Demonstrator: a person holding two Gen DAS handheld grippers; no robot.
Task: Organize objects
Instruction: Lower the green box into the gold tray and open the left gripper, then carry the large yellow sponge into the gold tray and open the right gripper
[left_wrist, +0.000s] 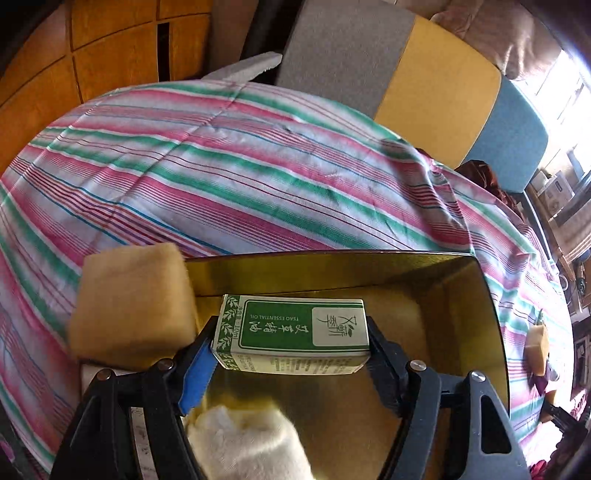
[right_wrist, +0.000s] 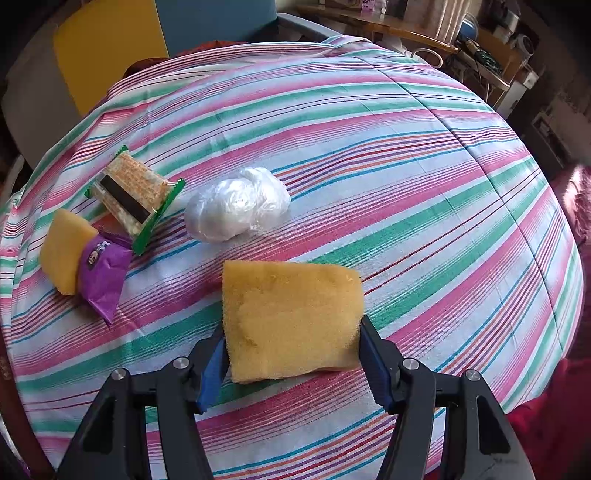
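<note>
My left gripper (left_wrist: 291, 345) is shut on a green and white essential oil box (left_wrist: 295, 326), gripped by its two ends and held crosswise over a gold-lined open box (left_wrist: 465, 317). A white fluffy bundle (left_wrist: 247, 439) lies low inside that gold box, and a yellow sponge block (left_wrist: 133, 299) sits at its left rim. In the right wrist view my right gripper (right_wrist: 291, 347) is shut on a flat yellow sponge (right_wrist: 291, 317), with a pad against each side, just over the striped tablecloth (right_wrist: 406, 166).
Left of the held sponge lie a cracker pack in a green wrapper (right_wrist: 133, 192), a white ball wrapped in clear plastic (right_wrist: 236, 205) and a yellow piece in a purple wrapper (right_wrist: 81, 258). Yellow, grey and blue cushions (left_wrist: 436, 92) stand beyond the table's far edge.
</note>
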